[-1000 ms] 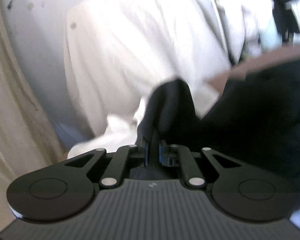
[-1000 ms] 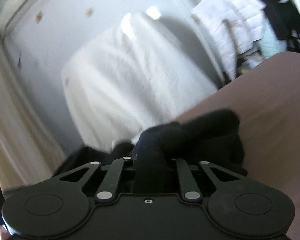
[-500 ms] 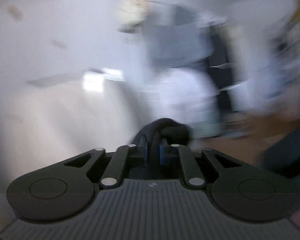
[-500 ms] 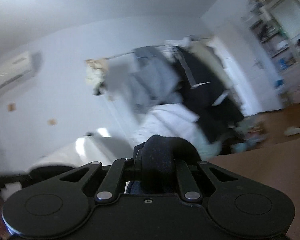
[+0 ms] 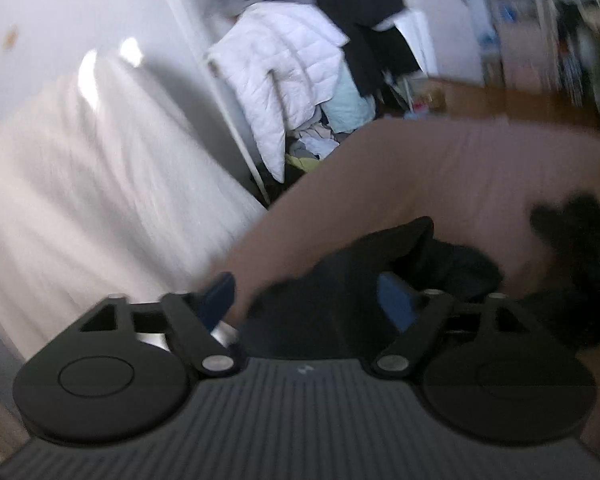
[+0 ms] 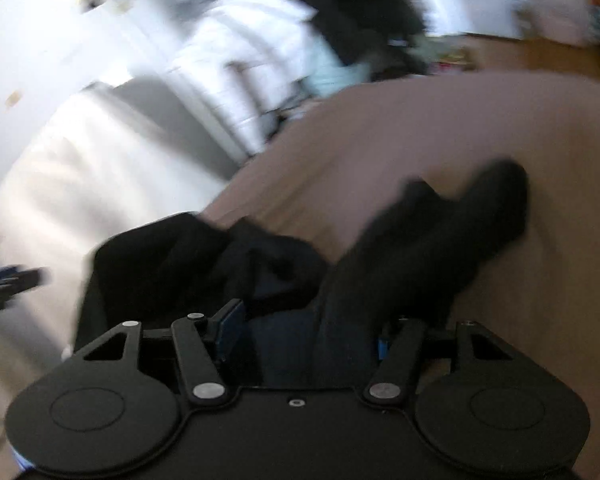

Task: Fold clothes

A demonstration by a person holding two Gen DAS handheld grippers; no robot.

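A black garment (image 5: 364, 264) lies bunched on the brown bed cover (image 5: 440, 168). My left gripper (image 5: 306, 300) is open, its blue pads apart, with the black cloth loose between and in front of them. My right gripper (image 6: 304, 328) is open too, and the same black garment (image 6: 428, 248) drapes over the gap between its fingers. Part of the left gripper's fingers (image 6: 4, 282) shows at the left edge of the right wrist view. Both views are blurred.
A white pillow or duvet (image 5: 80, 184) lies left of the brown cover. Behind it a clothes rack holds a white quilted jacket (image 5: 284, 60) and dark clothes (image 5: 364, 12). More clothes are piled on the floor (image 5: 320, 140). A wooden floor (image 6: 540, 52) shows far right.
Both grippers were shut on the black garment and raised toward the wall. Now they have swung down over the brown cover and opened; the garment lies loose on the bed.
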